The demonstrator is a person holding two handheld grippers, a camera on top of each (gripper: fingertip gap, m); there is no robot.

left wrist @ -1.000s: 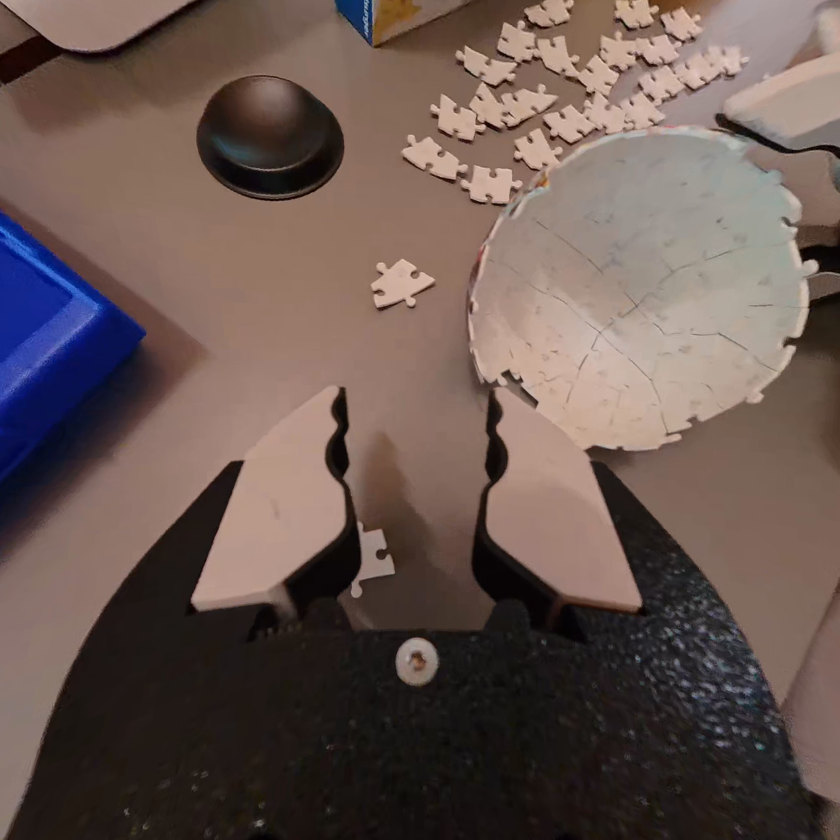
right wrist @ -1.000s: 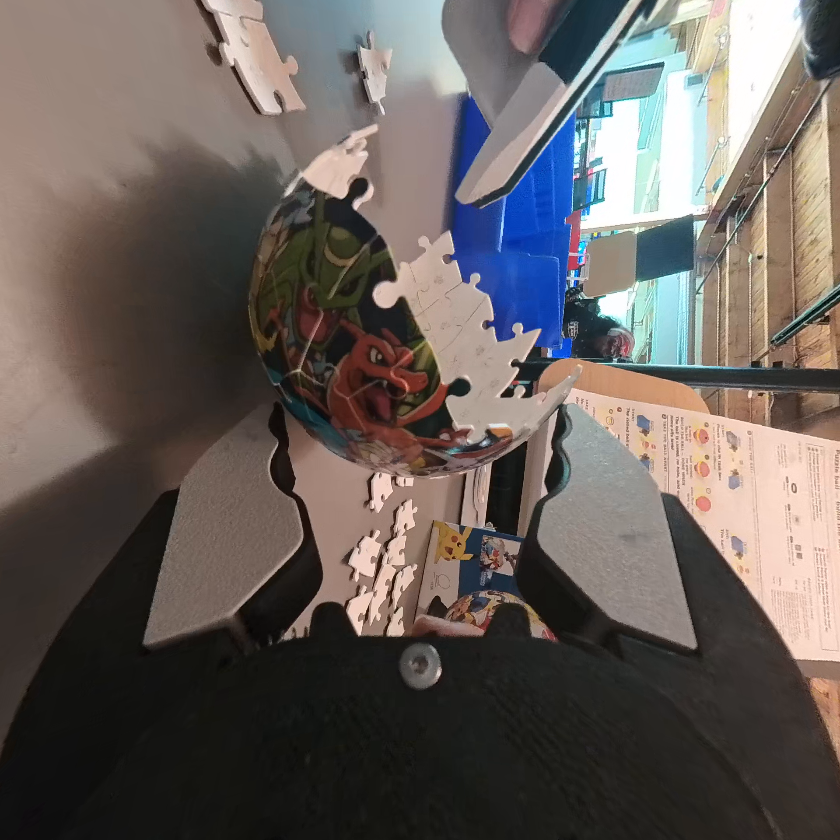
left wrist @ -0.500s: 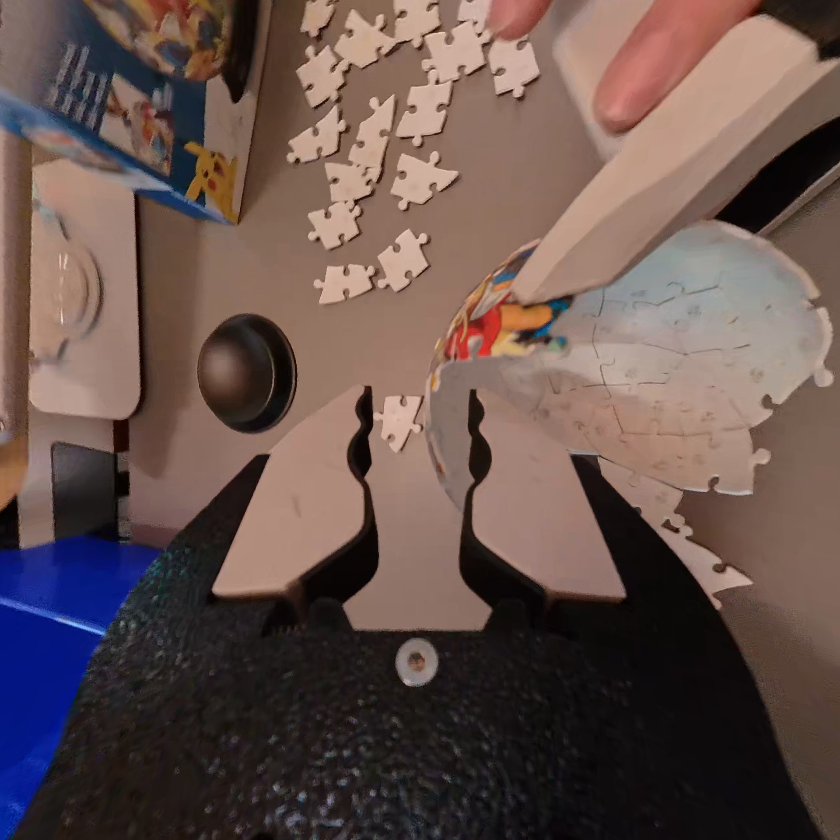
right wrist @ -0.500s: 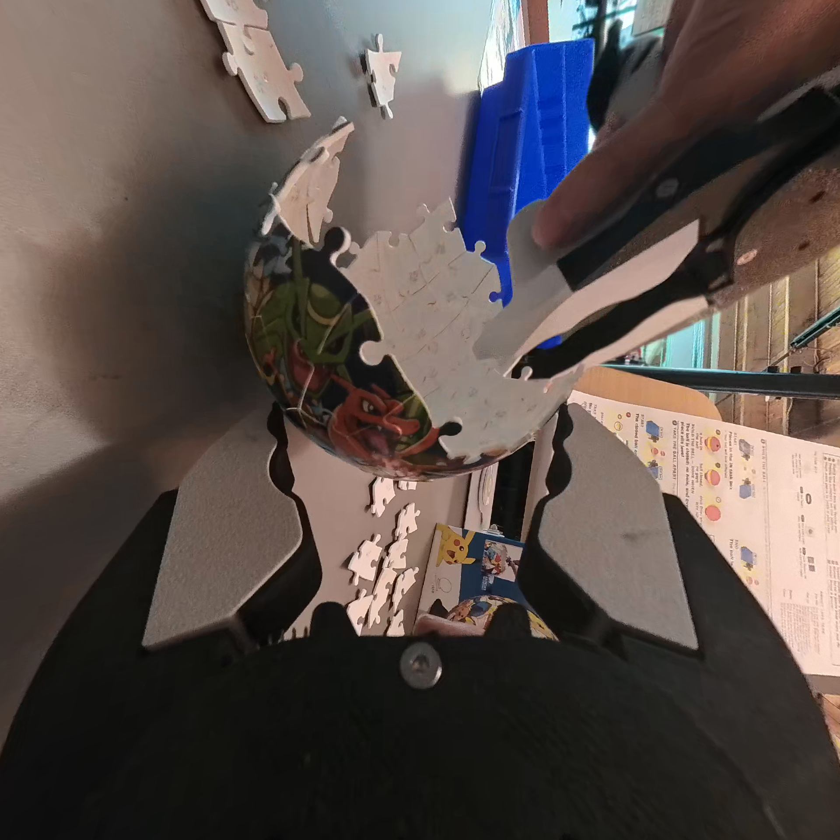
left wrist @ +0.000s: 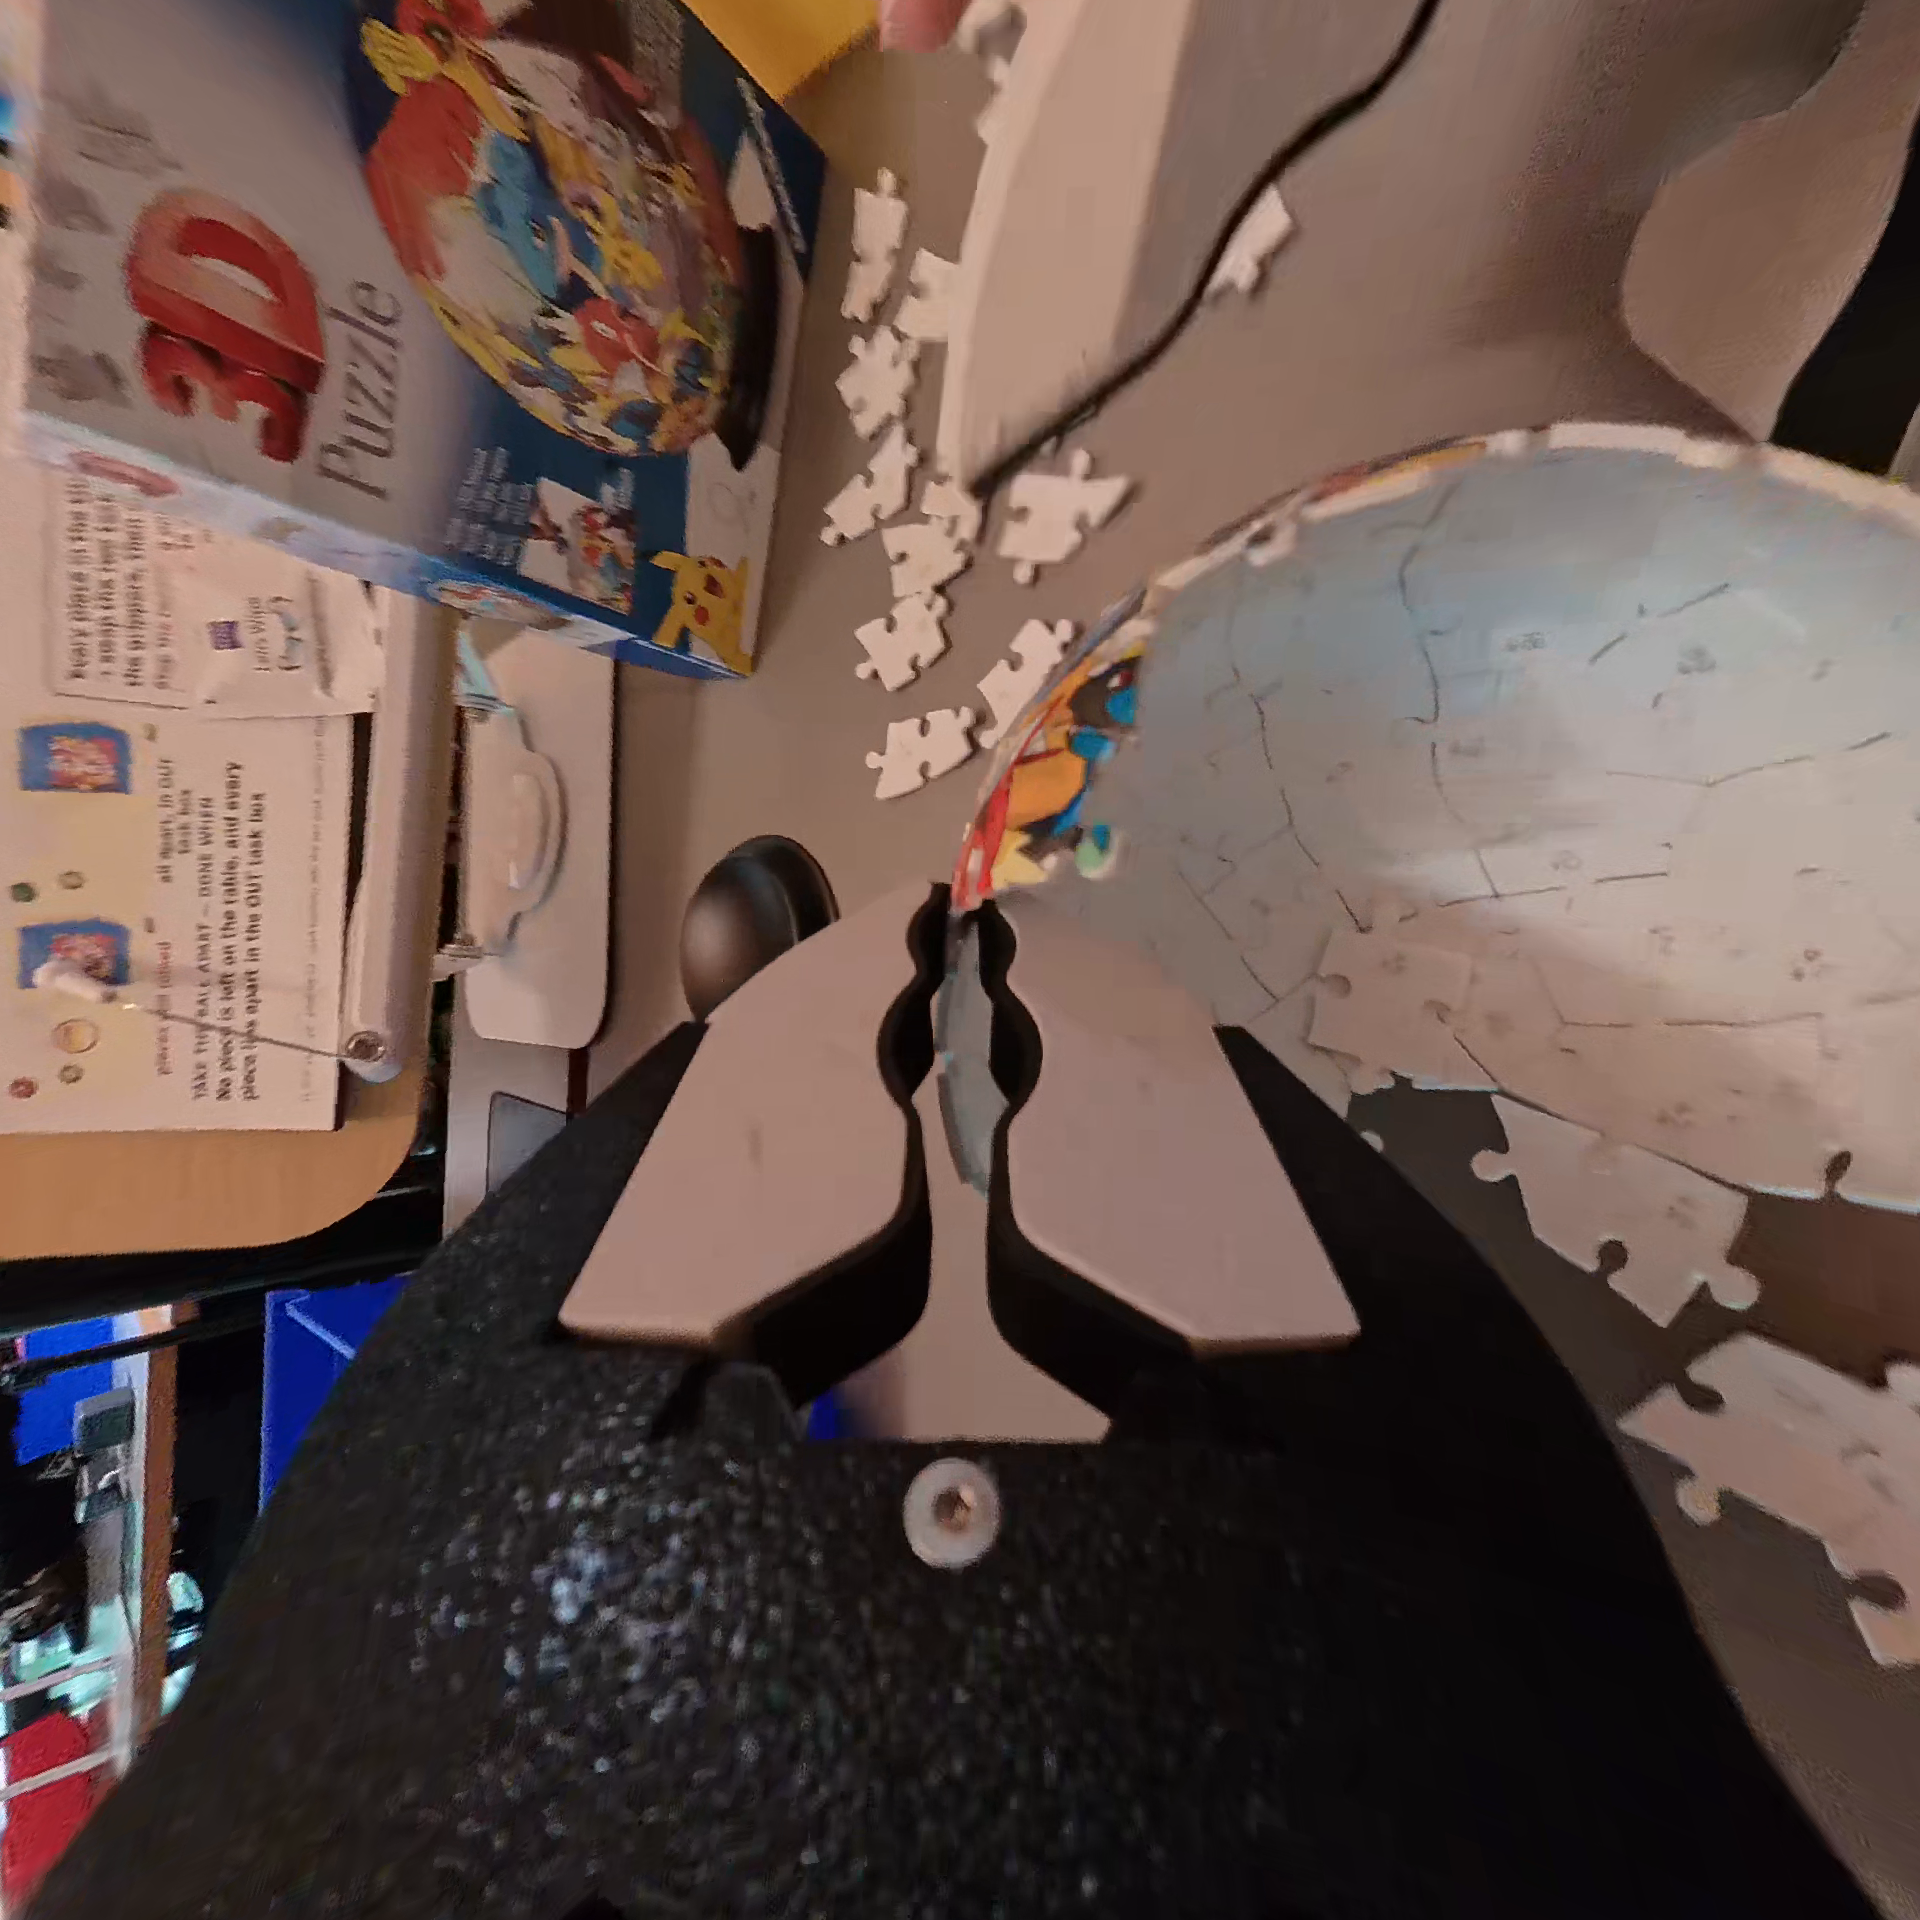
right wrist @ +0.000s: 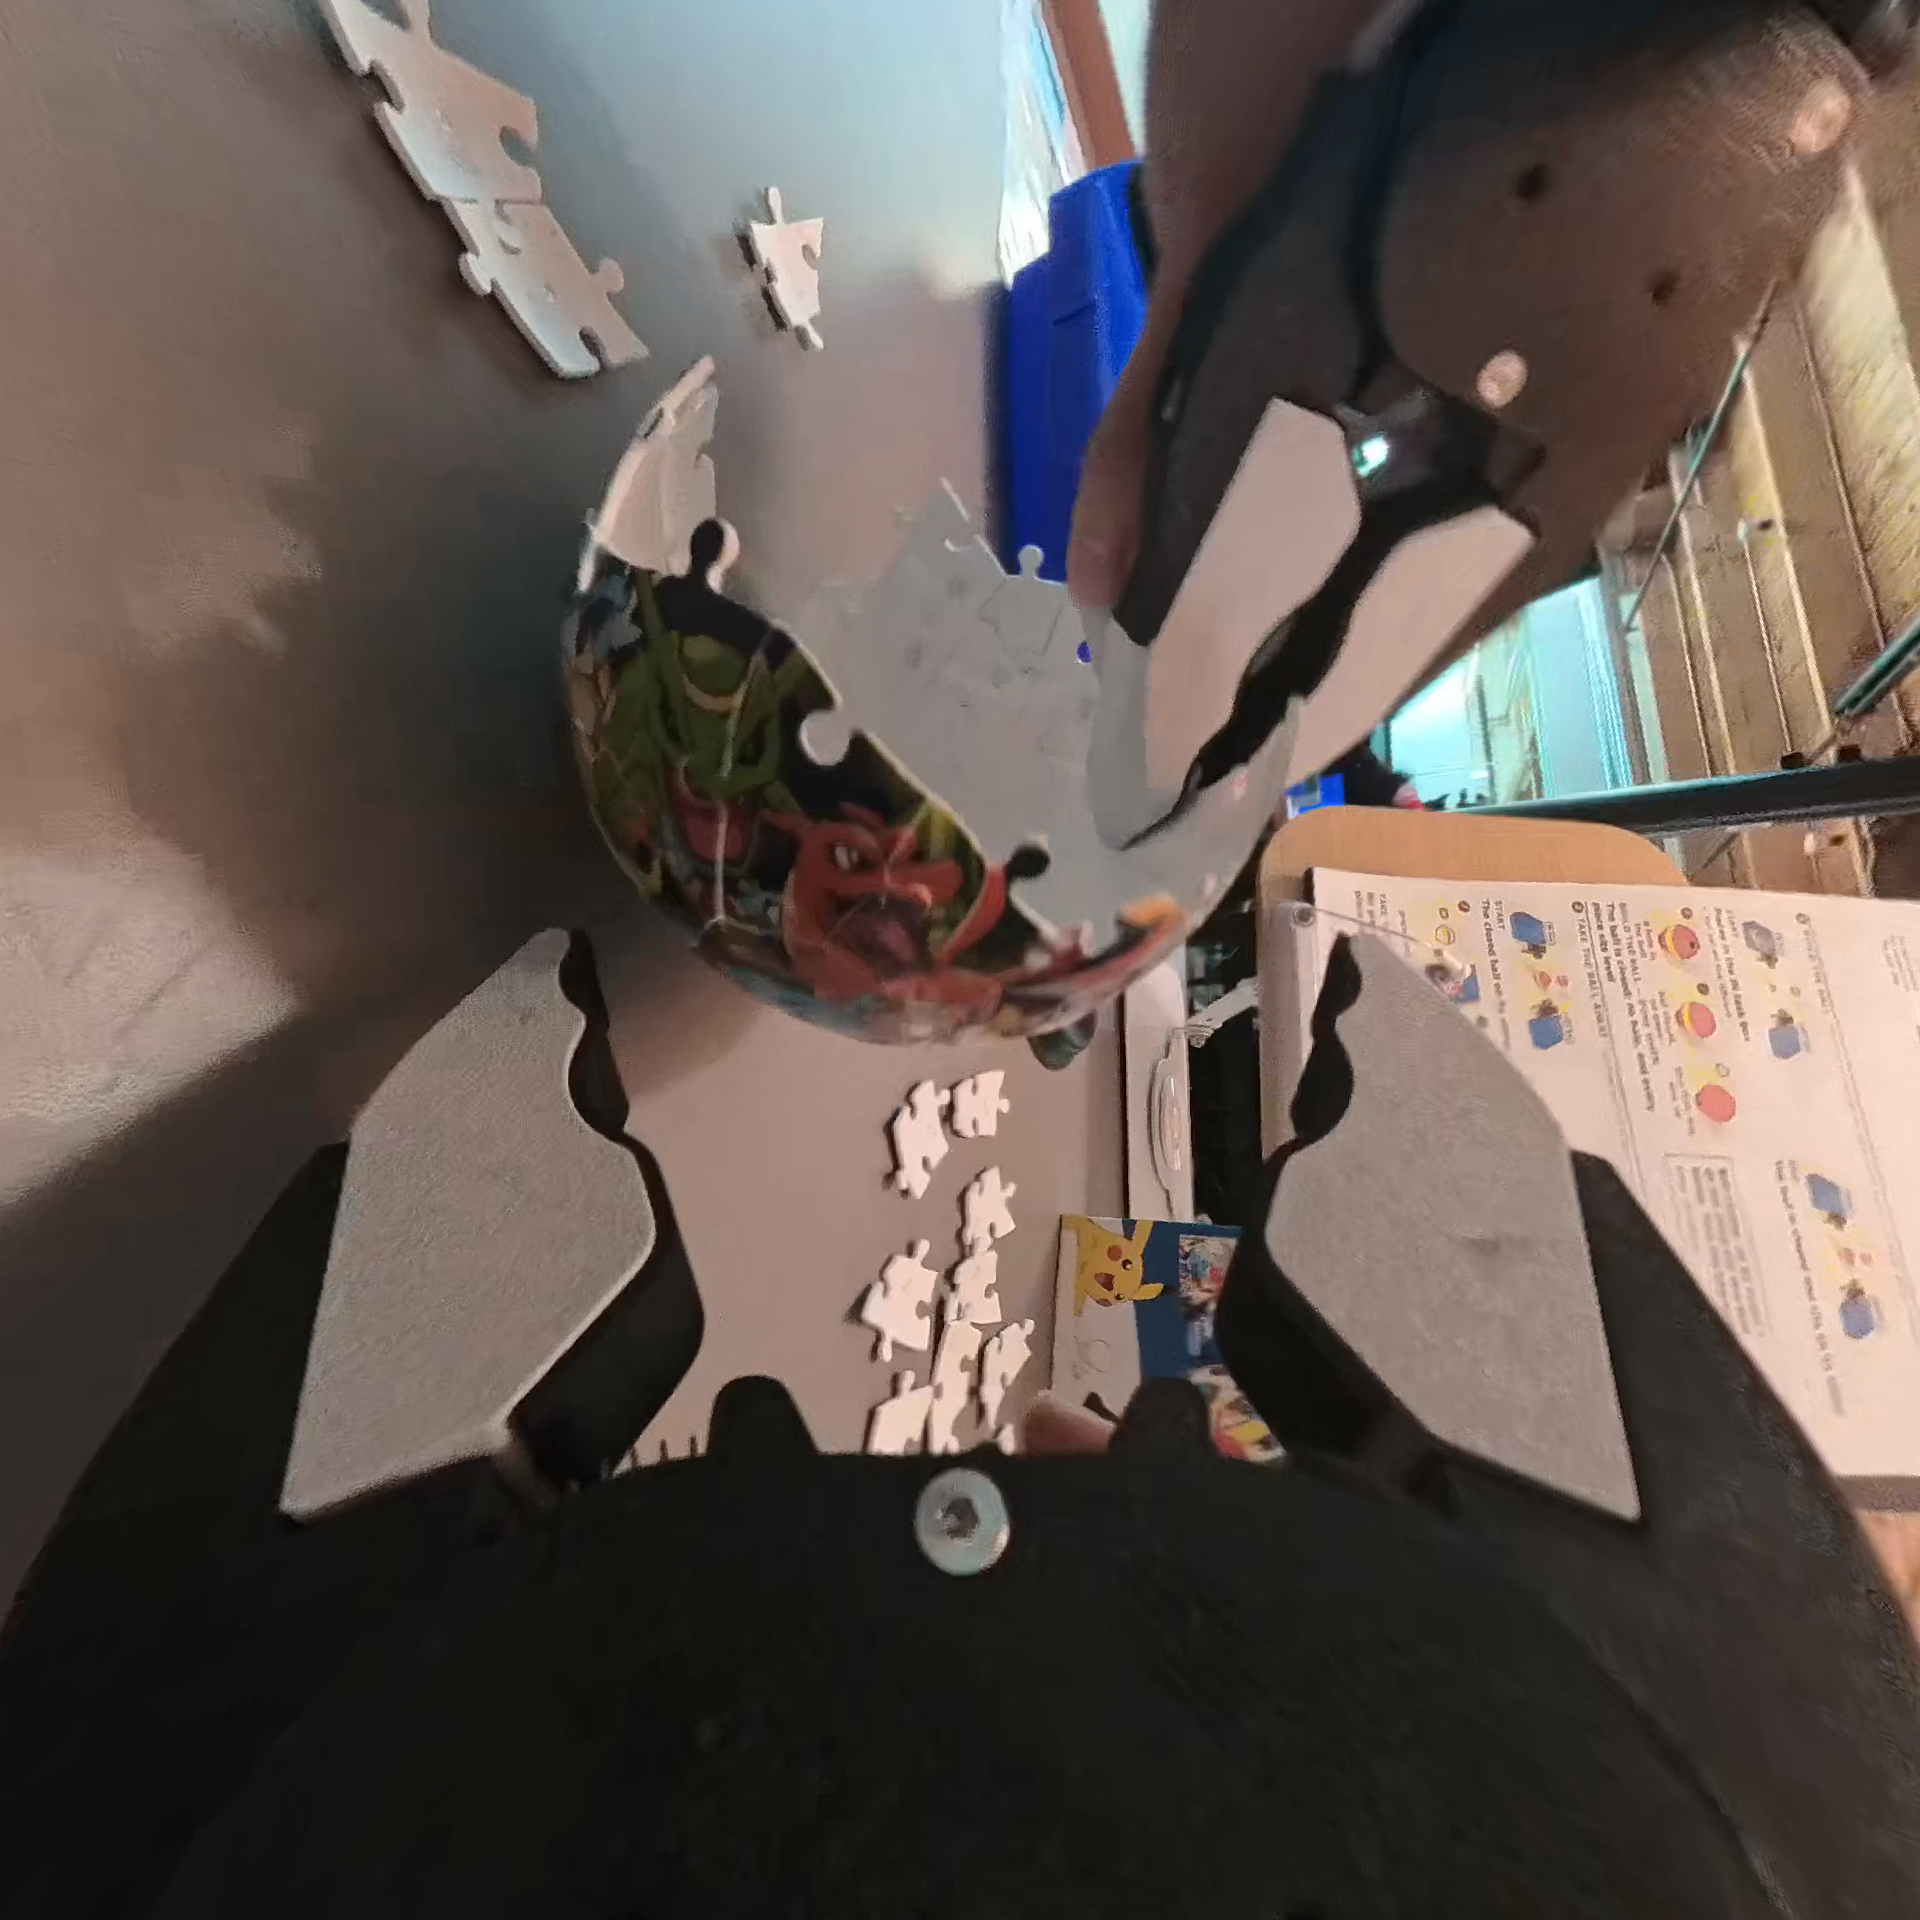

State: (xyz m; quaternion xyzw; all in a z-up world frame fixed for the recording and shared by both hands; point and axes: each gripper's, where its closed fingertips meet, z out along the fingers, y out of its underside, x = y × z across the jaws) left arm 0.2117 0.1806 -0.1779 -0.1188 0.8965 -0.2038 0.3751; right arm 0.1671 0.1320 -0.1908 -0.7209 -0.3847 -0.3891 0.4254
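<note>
A half-built puzzle ball shell (left wrist: 1507,810), white inside and colourfully printed outside, shows in both views. My left gripper (left wrist: 961,935) is shut on the shell's rim, with the thin edge pinched between its pads. In the right wrist view the left gripper (right wrist: 1236,727) grips the far side of the shell (right wrist: 790,831), with a hand on it. My right gripper (right wrist: 956,940) is open, its fingers spread either side of the shell's near end without touching it. Its pale fingers (left wrist: 1039,260) loom at the top of the left wrist view.
Loose white pieces (left wrist: 904,561) lie on the grey table (left wrist: 707,748) beside the puzzle box (left wrist: 499,312). A black round stand (left wrist: 748,925) sits near my left fingertips. A joined strip of pieces (right wrist: 488,187), a blue bin (right wrist: 1060,364) and a printed instruction sheet (right wrist: 1662,1091) surround the shell.
My left gripper swung in from the table, reached the shell's rim and closed on it. The shell tipped slightly. My right gripper stayed open around it.
</note>
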